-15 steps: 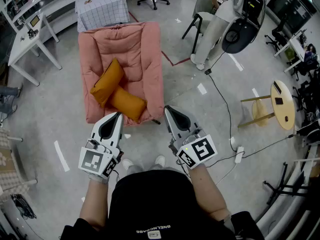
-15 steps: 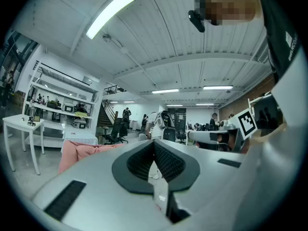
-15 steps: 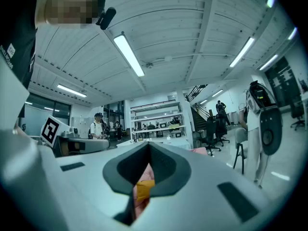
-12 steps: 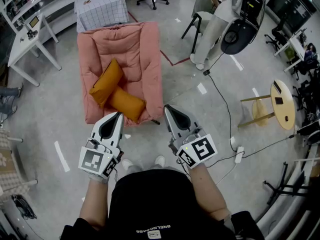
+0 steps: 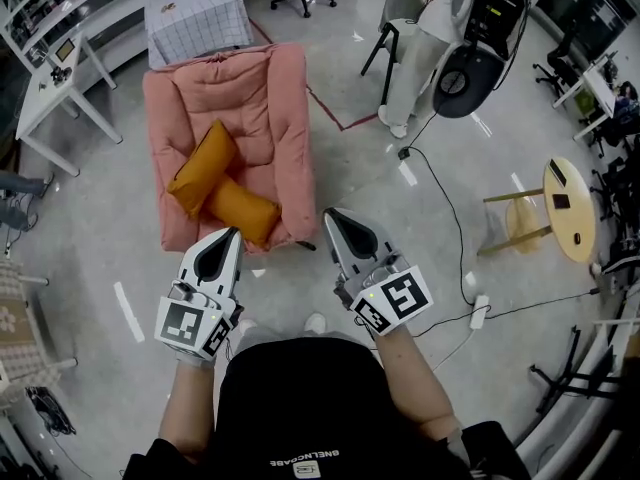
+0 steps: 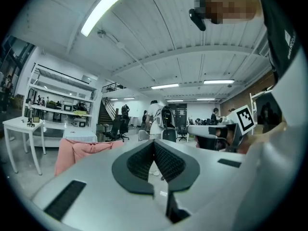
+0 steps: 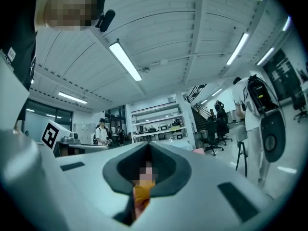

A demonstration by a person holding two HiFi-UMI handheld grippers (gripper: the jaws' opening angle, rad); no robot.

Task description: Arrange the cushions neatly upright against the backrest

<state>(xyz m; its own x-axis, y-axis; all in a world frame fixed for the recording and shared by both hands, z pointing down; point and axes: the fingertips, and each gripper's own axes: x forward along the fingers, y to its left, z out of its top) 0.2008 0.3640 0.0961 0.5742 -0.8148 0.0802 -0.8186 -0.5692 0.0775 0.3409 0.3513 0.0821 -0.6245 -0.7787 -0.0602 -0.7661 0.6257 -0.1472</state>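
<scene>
A pink armchair (image 5: 283, 118) stands on the floor ahead of me in the head view. Two orange cushions lie on its seat: one (image 5: 203, 167) slants up toward the backrest, the other (image 5: 241, 209) lies flat near the front edge. My left gripper (image 5: 232, 236) is shut and empty, held level just short of the chair's front. My right gripper (image 5: 333, 215) is also shut and empty, to the right of the chair's front corner. In the left gripper view the chair's pink back (image 6: 79, 150) shows low at left, past the shut jaws.
A person (image 5: 425, 48) with a backpack leans on a black stool (image 5: 384, 43) at the upper right. A cable (image 5: 440, 208) runs across the floor to a power strip (image 5: 478, 310). A round wooden side table (image 5: 566, 208) stands right, a white desk (image 5: 50, 88) left, a checked box (image 5: 195, 18) behind the chair.
The whole scene has slid slightly left and down in the head view; both grippers stay shut and keep their places before me.
</scene>
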